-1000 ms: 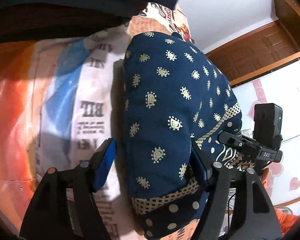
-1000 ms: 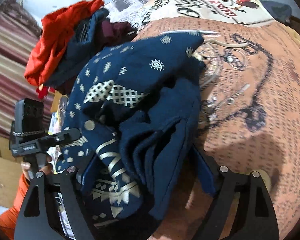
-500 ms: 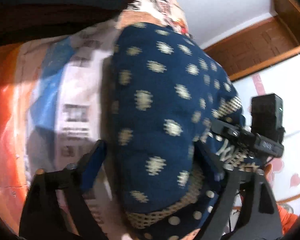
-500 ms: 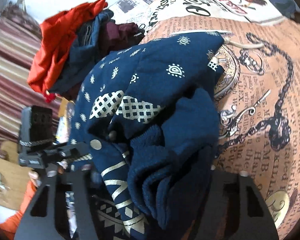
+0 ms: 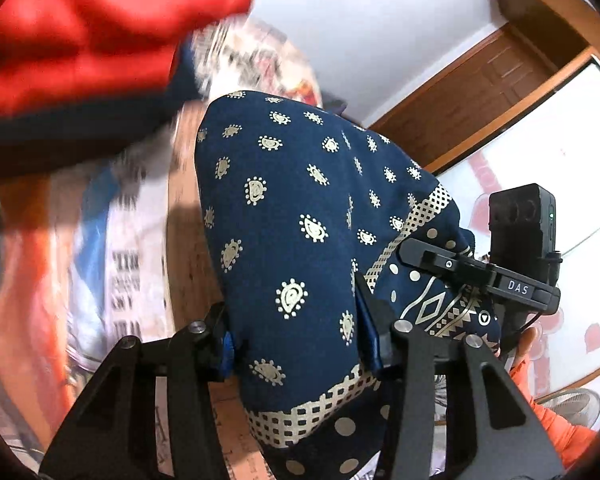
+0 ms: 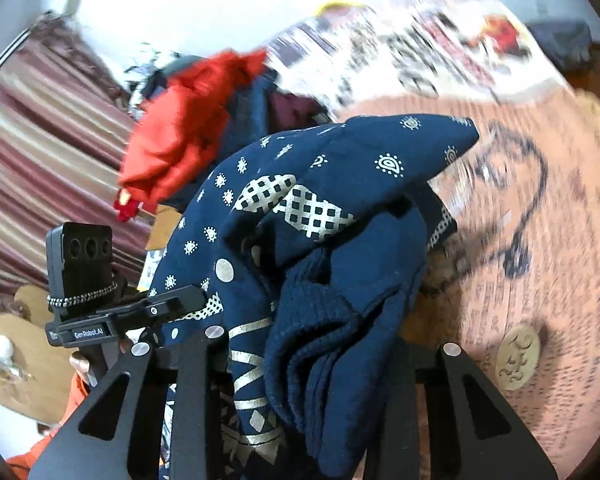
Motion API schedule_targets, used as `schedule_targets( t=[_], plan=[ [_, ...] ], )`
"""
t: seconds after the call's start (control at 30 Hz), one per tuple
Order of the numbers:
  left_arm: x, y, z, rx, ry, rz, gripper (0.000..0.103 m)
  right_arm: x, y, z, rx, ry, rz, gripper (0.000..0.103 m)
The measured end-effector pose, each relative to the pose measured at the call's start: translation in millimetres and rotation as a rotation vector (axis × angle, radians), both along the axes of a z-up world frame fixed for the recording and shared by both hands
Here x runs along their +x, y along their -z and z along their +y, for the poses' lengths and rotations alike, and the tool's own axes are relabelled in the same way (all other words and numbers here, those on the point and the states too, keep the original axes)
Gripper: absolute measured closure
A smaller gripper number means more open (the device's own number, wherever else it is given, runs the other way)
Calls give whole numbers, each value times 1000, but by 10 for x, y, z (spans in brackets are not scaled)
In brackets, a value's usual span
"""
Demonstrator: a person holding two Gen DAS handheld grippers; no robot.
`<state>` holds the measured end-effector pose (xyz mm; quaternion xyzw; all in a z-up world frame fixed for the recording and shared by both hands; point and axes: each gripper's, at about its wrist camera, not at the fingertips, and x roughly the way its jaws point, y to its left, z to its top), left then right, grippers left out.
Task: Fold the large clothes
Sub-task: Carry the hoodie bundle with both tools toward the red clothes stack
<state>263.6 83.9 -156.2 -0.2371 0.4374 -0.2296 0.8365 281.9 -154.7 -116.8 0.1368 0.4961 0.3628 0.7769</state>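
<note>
A folded navy garment (image 5: 300,208) with a gold paisley print and checked border hangs lifted above the printed bedsheet (image 6: 548,280). My left gripper (image 5: 296,344) has one end of it between its blue pads, the jaws closing and pressing the cloth. In the right wrist view the bunched garment (image 6: 340,240) fills my right gripper (image 6: 312,356), whose jaws are closing on the thick folds and whose fingertips are hidden by cloth. Each view also shows the other gripper: the right gripper (image 5: 480,276) and the left gripper (image 6: 132,312), side by side on the bundle.
A pile of red and dark clothes (image 6: 180,136) lies at the bed's far left, and shows blurred as a red garment (image 5: 80,20) in the left wrist view. A striped curtain (image 6: 40,140), a wooden door (image 5: 480,92) and a person's orange sleeve (image 5: 548,420) are nearby.
Both grippers have narrowed onto the navy garment and risen with it, lifting it off the bedsheet. The red clothes pile has come into the left wrist view.
</note>
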Motion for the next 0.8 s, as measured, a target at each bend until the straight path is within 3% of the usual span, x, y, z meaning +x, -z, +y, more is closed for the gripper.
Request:
schedule_targets(
  t=[0.23, 0.43, 0.6, 0.7, 0.8],
  plan=[
    [-100, -1105, 345, 52, -72, -228, 55, 55, -1007, 368, 61, -56, -208, 74],
    [63, -1738, 953, 100, -174, -330, 55, 392, -1609, 1000, 79, -124, -315, 74],
    [482, -1869, 1492, 113, -267, -363, 55, 814, -1778, 1613, 110, -170, -343, 73],
    [753, -1746, 1784, 133, -313, -347, 55, 1075, -1651, 1881, 126, -192, -324, 73],
    [1055, -1486, 1985, 150, -352, -302, 55, 1379, -1321, 2204, 108, -205, -278, 73]
  ],
)
